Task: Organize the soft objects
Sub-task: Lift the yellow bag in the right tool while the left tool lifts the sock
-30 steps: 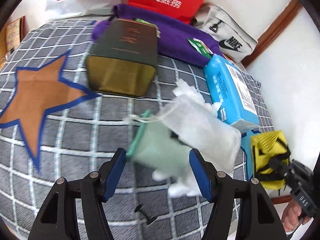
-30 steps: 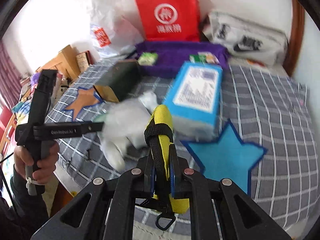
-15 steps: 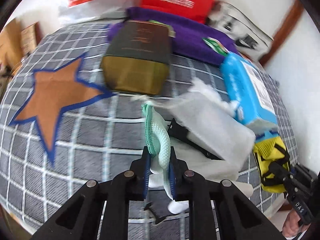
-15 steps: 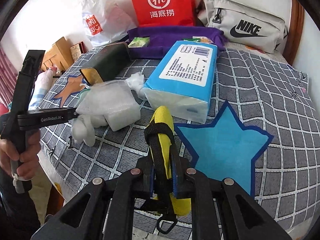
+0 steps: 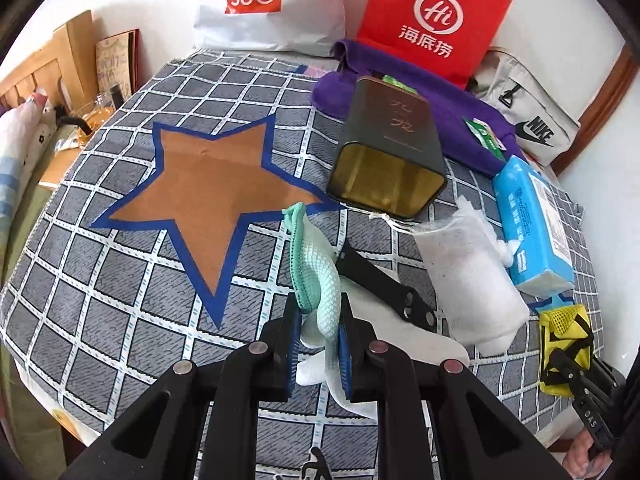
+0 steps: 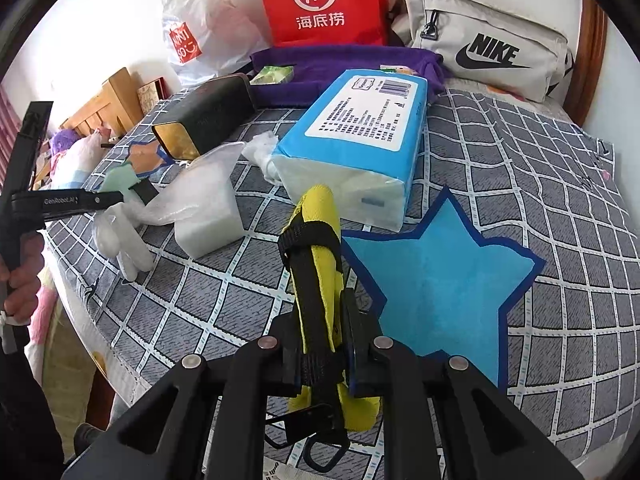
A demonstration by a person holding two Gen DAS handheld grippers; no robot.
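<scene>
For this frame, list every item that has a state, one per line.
left gripper: shut on the mint glove
right gripper: shut on the yellow pouch
dark tin box: lying on its side, open end toward the camera
white mesh bag: lying flat, drawstring loose
blue tissue pack: lying flat, sealed

From my left wrist cam, the glove (image 5: pixel 316 276) is pinched in the left gripper (image 5: pixel 318 344), so its lower part is hidden btwn the pads. The yellow pouch (image 6: pixel 320 280) runs down behind the right gripper (image 6: pixel 320 354), bottom end partly covered. Small print on the blue tissue pack (image 6: pixel 360 140) label too tiny to read; Nike bag (image 5: pixel 528 120) partly hidden behind the red bag (image 5: pixel 432 24).
</scene>
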